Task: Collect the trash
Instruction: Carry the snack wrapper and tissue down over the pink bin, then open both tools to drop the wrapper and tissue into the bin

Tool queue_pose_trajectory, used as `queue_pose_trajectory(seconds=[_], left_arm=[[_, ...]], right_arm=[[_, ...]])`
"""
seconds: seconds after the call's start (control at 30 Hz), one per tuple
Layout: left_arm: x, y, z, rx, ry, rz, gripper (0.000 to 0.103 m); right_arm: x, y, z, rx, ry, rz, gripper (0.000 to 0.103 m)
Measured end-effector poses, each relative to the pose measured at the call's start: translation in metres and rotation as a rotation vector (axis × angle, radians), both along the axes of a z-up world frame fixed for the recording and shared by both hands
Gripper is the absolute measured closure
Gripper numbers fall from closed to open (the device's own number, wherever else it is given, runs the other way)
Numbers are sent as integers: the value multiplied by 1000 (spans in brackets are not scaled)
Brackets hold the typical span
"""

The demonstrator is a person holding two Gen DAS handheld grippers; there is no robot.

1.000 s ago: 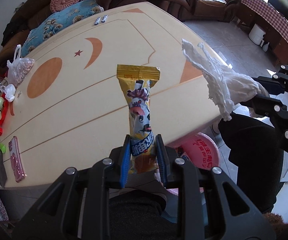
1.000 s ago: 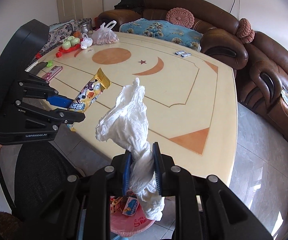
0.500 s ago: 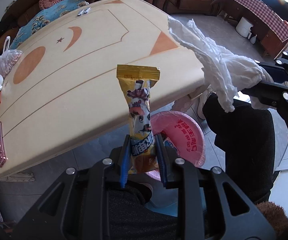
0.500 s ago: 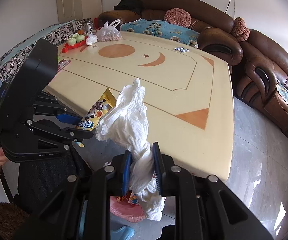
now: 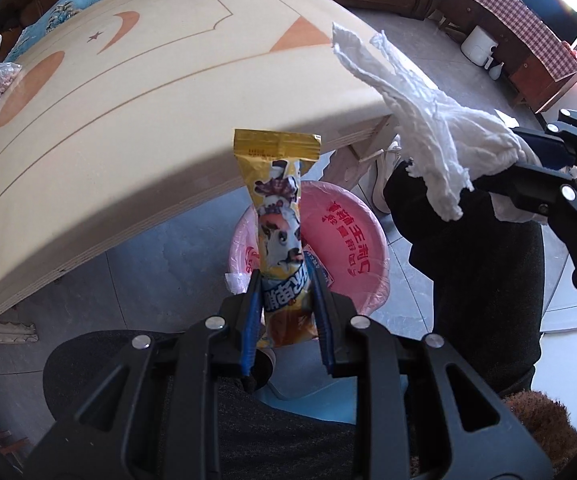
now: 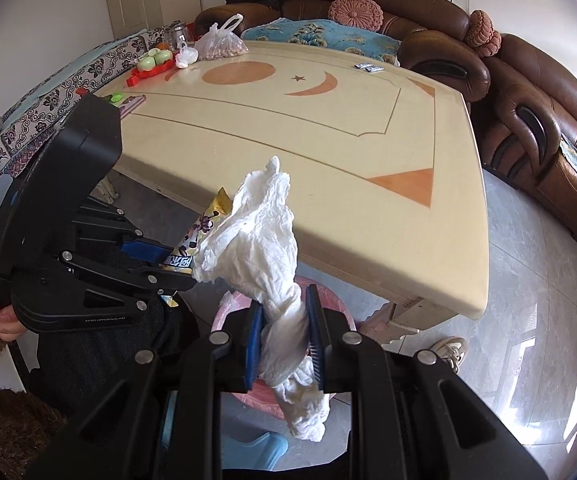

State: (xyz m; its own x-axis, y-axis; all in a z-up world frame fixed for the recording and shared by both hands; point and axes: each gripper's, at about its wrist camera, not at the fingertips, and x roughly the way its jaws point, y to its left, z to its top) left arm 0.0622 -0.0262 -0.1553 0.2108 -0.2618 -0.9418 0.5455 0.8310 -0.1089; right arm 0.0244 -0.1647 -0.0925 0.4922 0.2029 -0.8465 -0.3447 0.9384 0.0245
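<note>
My left gripper (image 5: pixel 285 280) is shut on a yellow snack wrapper (image 5: pixel 278 200) that stands up between its blue pads, held in the air above a pink trash bin (image 5: pixel 348 248) on the floor beside the table. My right gripper (image 6: pixel 284 300) is shut on a crumpled white tissue (image 6: pixel 260 236), held off the table edge; part of the pink bin (image 6: pixel 332 300) shows below it. The tissue (image 5: pixel 428 120) and right gripper also show at the right of the left wrist view. The wrapper (image 6: pixel 198 236) and left gripper (image 6: pixel 176 264) show at the left of the right wrist view.
The cream table (image 6: pixel 308 128) with orange shapes lies ahead. On its far side are a bag of nuts (image 6: pixel 222 42), green toys (image 6: pixel 154 60), a pink phone (image 6: pixel 132 102) and two small packets (image 6: pixel 368 67). Brown sofas (image 6: pixel 528 92) stand behind. My dark-trousered legs (image 5: pixel 480 264) flank the bin.
Both grippers have pulled back from over the table and lowered toward the floor. The pink bin has come into fuller view under the wrapper. Both still hold their trash.
</note>
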Motion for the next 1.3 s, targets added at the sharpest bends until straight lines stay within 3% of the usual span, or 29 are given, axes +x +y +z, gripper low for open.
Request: queue_pose_trajectory(seconds=[0.4, 0.87, 1.3], left_arm=[[-5, -19, -61, -16, 110, -20, 78], [8, -43, -140, 81, 224, 6, 78], [27, -53, -211, 104, 408, 73, 78]], right_arm=[[0, -7, -65, 14, 117, -53, 82], [13, -25, -145, 15, 230, -148, 82], [44, -42, -223, 31, 326, -261, 82]])
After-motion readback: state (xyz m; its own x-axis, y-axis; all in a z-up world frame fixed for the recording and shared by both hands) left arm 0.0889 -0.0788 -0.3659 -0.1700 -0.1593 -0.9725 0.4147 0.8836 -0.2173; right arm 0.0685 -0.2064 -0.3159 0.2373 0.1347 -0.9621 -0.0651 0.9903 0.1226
